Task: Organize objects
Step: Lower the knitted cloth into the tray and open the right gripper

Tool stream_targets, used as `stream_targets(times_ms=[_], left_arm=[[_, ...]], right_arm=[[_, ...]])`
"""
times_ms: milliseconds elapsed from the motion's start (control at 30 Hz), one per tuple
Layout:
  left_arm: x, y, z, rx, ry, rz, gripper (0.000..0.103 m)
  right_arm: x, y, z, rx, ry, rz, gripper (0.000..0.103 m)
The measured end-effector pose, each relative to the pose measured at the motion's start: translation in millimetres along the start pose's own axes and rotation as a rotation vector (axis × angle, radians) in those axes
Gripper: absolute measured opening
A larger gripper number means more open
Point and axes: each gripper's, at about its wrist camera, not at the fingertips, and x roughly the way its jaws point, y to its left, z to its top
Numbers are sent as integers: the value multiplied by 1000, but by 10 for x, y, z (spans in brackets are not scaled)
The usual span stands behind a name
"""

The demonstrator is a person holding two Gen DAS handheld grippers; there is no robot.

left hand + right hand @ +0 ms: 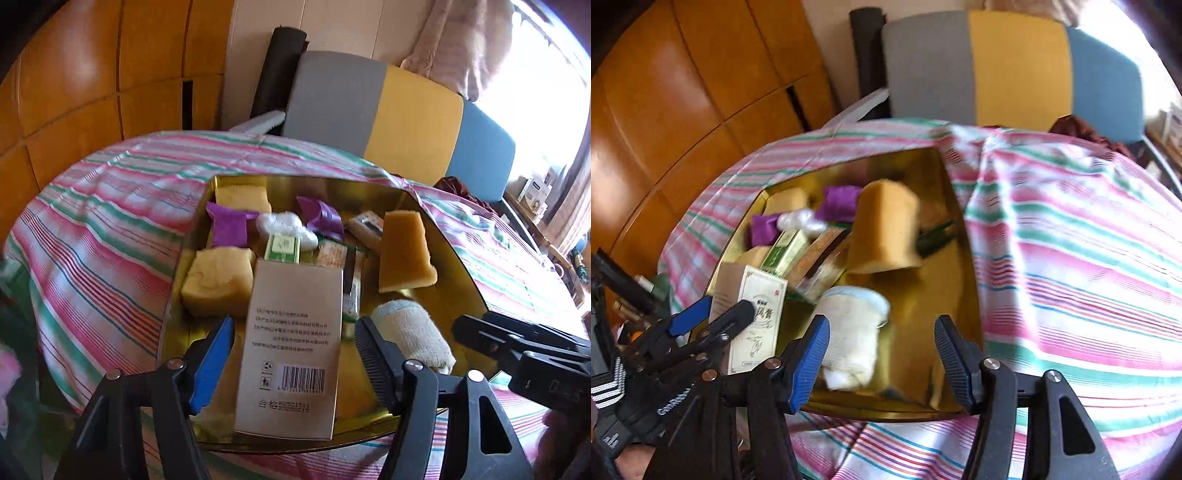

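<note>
A gold tin tray on the striped cloth holds yellow sponges, purple wrappers, a small green box and snack packets. A beige box with a barcode lies at its near end, between the fingers of my left gripper; the pads stand clear of its sides, so it is open. My right gripper is open over the tray's near right part. A rolled white towel lies by its left pad, well apart from the right pad. A tall sponge stands behind it.
The table is covered by a pink, green and white striped cloth. A chair with grey, yellow and blue panels stands behind it, and an orange wooden cabinet is at the left. The right gripper's black fingers reach in from the right.
</note>
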Motion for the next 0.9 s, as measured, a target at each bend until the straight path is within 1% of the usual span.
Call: stream_targets(times_ms=[67, 200, 300, 400, 500, 700, 833, 900], left_arm=[[-67, -5, 23, 1, -16, 7, 73], [-217, -16, 73, -1, -47, 38, 81], [-330, -29, 94, 0, -68, 52, 90], [-436, -67, 82, 9, -77, 64, 94], [-535, -108, 58, 22, -90, 84, 102], [-723, -103, 28, -3, -134, 109, 103], [-769, -120, 18, -4, -135, 151, 103], [-772, -103, 10, -12, -122, 141, 103]], right_arm=[[-66, -3, -5, 1, -33, -33, 60], [-266, 45, -41, -50, -111, -112, 62], [-392, 97, -89, -82, -147, -138, 63], [-492, 169, -145, -112, -172, -160, 63], [-619, 247, -211, -138, -196, -185, 63], [-733, 326, -290, -146, -219, -187, 63], [-701, 348, -299, -138, -202, -177, 63], [-681, 371, -306, -138, -197, -177, 63]])
